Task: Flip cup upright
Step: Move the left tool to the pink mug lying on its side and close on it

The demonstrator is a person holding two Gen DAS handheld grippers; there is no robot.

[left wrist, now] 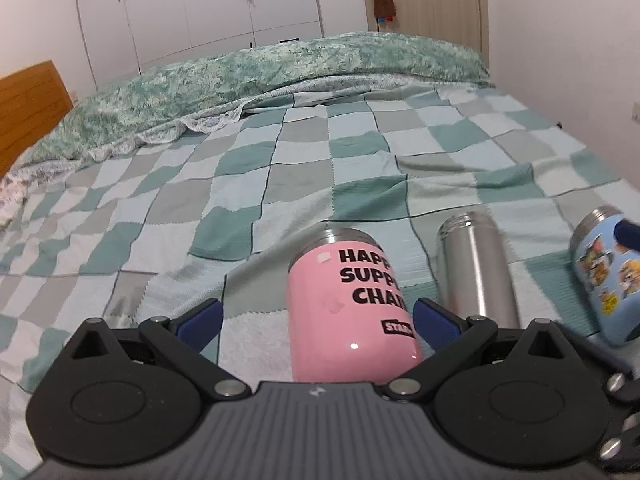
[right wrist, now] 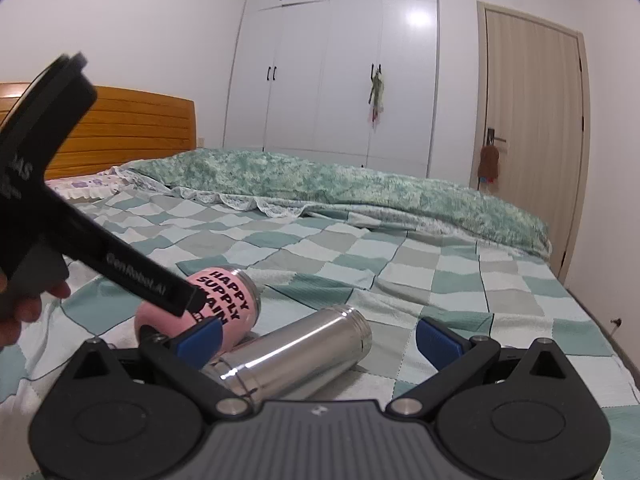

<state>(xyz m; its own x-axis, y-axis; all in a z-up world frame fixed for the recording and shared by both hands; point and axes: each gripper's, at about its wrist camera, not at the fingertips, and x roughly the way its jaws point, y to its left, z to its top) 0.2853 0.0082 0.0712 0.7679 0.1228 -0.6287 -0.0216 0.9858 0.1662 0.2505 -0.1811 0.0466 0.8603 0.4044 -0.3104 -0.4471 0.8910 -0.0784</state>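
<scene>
Soft checkered bedding (left wrist: 280, 168) carries a pink tumbler (left wrist: 348, 304) lying sideways, framed by the spread-wide left gripper (left wrist: 316, 316). Beside it, a steel flask (right wrist: 296, 356) is straddled by the released right gripper (right wrist: 318, 336). Either could be nudged and rolled away.

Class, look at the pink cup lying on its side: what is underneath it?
The pink metal cup rests on the green-and-grey checked blanket. The patch directly beneath is covered by the cup itself.
</scene>
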